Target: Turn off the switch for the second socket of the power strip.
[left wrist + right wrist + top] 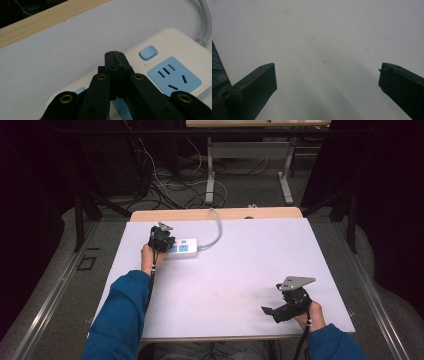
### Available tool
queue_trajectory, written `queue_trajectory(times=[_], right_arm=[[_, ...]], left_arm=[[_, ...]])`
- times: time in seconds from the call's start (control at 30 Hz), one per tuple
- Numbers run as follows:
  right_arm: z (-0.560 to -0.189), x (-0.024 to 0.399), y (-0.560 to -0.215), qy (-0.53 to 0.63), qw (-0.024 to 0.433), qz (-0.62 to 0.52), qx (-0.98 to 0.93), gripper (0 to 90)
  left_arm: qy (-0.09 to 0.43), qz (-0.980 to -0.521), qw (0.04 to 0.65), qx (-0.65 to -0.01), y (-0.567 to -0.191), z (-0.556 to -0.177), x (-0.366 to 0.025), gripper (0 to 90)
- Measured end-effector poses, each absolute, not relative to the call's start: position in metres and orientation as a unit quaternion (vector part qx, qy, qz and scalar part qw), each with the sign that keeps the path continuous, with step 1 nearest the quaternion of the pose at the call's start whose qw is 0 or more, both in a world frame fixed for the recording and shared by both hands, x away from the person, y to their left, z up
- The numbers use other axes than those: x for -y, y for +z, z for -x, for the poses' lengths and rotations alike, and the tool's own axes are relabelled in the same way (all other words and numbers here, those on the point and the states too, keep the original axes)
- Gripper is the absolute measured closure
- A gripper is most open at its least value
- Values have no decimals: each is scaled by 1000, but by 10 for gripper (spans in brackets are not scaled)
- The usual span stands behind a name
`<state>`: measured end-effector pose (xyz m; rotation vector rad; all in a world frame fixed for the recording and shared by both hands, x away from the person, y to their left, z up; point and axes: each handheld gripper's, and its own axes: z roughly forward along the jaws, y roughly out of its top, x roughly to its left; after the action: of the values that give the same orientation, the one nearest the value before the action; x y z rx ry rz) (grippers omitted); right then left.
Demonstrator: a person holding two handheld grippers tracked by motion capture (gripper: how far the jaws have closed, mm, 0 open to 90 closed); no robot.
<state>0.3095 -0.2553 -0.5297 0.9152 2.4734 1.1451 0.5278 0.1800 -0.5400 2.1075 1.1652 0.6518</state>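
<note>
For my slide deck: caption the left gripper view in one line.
Left gripper, jaws closed together, poised over a white power strip beside its blue switch and blue socket.

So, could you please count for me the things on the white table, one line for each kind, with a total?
White power strip with blue sockets and grey cable: 1
Black two-jaw grippers held by hands, left shut, right open: 2
Total: 3
</note>
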Motion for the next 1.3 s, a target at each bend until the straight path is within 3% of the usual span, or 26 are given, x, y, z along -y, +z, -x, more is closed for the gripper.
queue_trajectory(times=[1.3], right_arm=[[-310, 255, -529, 392, 132, -313, -855, 11]], left_arm=[[249, -801, 317, -443, -540, -527, -180, 900]])
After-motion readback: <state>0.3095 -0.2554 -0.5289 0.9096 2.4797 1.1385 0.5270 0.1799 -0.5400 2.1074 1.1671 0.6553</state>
